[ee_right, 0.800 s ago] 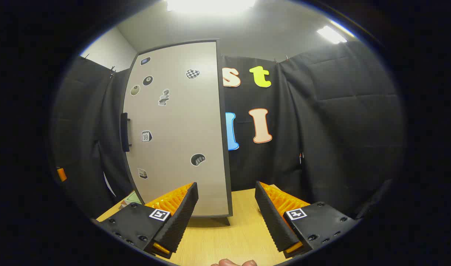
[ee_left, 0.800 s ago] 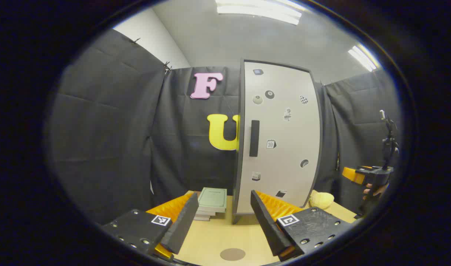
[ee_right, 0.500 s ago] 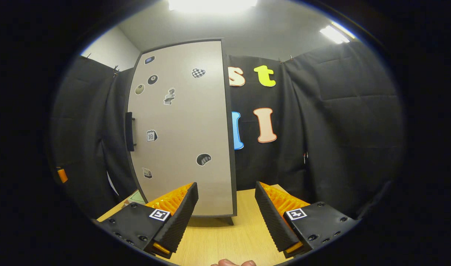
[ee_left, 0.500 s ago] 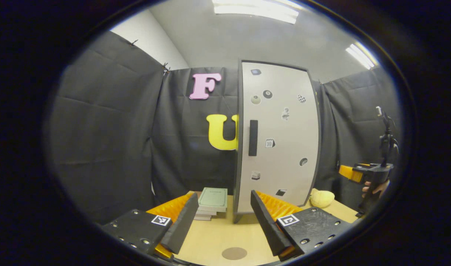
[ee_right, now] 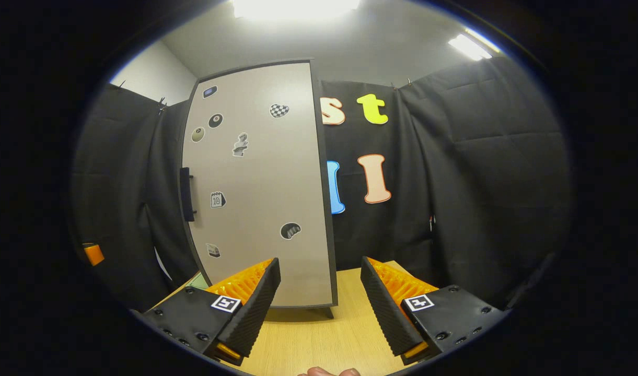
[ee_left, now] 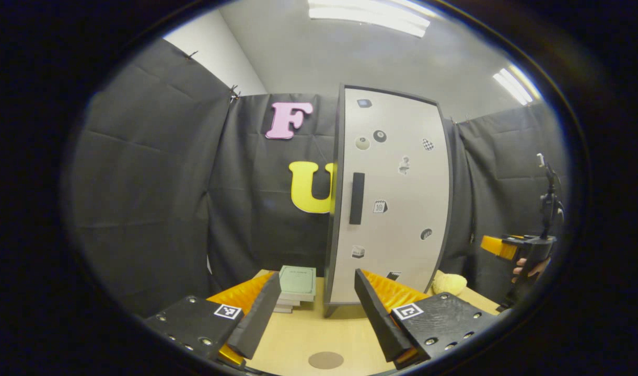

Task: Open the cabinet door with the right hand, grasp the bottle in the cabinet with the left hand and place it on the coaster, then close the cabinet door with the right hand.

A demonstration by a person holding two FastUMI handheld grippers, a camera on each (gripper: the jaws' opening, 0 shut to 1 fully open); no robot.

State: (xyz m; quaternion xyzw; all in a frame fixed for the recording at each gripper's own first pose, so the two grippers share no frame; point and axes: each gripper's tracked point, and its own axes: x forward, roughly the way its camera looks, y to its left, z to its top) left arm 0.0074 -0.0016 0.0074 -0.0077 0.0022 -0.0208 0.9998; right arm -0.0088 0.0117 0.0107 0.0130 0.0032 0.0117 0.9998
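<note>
The cabinet (ee_left: 389, 198) stands on the wooden counter (ee_left: 303, 334) with its door (ee_right: 261, 183) closed, the dark handle (ee_left: 356, 198) at its left edge; the stickers on it are too small to read beyond a calendar one with what looks like "10" (ee_left: 380, 207). Both the left tongs (ee_left: 319, 318) and the right tongs (ee_right: 321, 308) hang with fingers spread apart, holding nothing. The round brown coaster (ee_left: 325, 360) lies on the counter between the left fingers, well in front of the cabinet, with a stack of notebooks (ee_left: 295, 286) to the cabinet's left.
</note>
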